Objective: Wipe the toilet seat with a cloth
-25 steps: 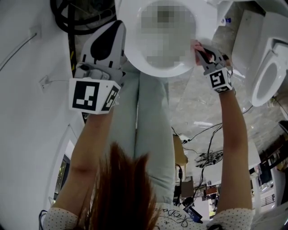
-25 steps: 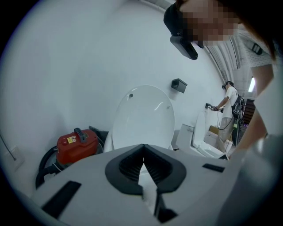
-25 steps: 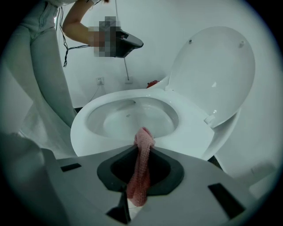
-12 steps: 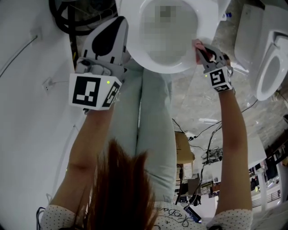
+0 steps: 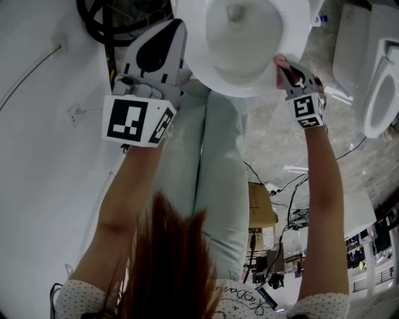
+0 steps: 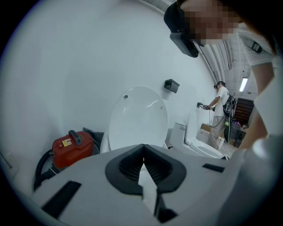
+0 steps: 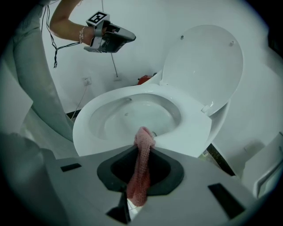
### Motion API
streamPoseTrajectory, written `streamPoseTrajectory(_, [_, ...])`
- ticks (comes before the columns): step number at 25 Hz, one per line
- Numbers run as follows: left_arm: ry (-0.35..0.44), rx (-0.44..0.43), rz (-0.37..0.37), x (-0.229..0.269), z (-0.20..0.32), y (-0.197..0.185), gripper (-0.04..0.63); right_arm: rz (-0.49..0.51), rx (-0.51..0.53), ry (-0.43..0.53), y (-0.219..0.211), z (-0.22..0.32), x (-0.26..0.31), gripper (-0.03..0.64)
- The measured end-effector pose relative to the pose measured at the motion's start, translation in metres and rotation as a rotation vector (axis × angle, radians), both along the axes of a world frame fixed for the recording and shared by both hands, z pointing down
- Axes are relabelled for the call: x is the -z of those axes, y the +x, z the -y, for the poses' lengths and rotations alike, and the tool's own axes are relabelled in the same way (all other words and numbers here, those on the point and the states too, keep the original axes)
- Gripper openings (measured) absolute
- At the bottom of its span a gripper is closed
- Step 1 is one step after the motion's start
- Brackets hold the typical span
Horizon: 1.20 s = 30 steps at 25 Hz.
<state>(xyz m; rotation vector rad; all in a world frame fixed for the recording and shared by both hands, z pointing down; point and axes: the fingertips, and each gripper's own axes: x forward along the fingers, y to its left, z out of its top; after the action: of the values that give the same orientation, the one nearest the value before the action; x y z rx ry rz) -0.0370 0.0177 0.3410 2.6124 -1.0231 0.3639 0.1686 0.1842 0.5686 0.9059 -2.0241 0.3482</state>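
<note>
The white toilet seat (image 7: 190, 128) rings the bowl (image 7: 132, 117), and its lid (image 7: 203, 62) stands up behind it. My right gripper (image 7: 143, 145) is shut on a pink knitted cloth (image 7: 141, 163). The cloth's tip rests on the seat's near rim. In the head view the right gripper (image 5: 283, 67) presses the cloth (image 5: 278, 61) on the right side of the seat (image 5: 293, 31). My left gripper (image 5: 177, 28) hovers by the seat's left side, apart from it. In its own view the left gripper (image 6: 142, 152) is shut with nothing in it, facing the lid (image 6: 137, 119).
A red vacuum cleaner (image 6: 70, 148) with a black hose (image 5: 103, 19) stands by the wall left of the toilet. A second toilet (image 5: 380, 81) is on the right. Cables (image 5: 287, 187) and boxes lie on the floor behind me. A person (image 6: 219, 106) stands far off.
The toilet has slid up in the head view. My right gripper has kept the cloth on the seat's right rim and shifted slightly along it. The left gripper has moved up a little.
</note>
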Motion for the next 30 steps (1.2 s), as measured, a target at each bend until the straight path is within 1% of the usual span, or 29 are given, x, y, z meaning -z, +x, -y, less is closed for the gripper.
streamPoseTrajectory(18, [0.001, -0.007, -0.004, 0.000, -0.026, -0.018, 0.005, -0.005, -0.112, -0.007, -0.024, -0.029, 0.000, 0.054])
streamPoseTrajectory(30, [-0.002, -0.002, -0.013, 0.000, -0.022, -0.028, 0.005, -0.001, -0.165, -0.025, -0.047, -0.045, -0.001, 0.054])
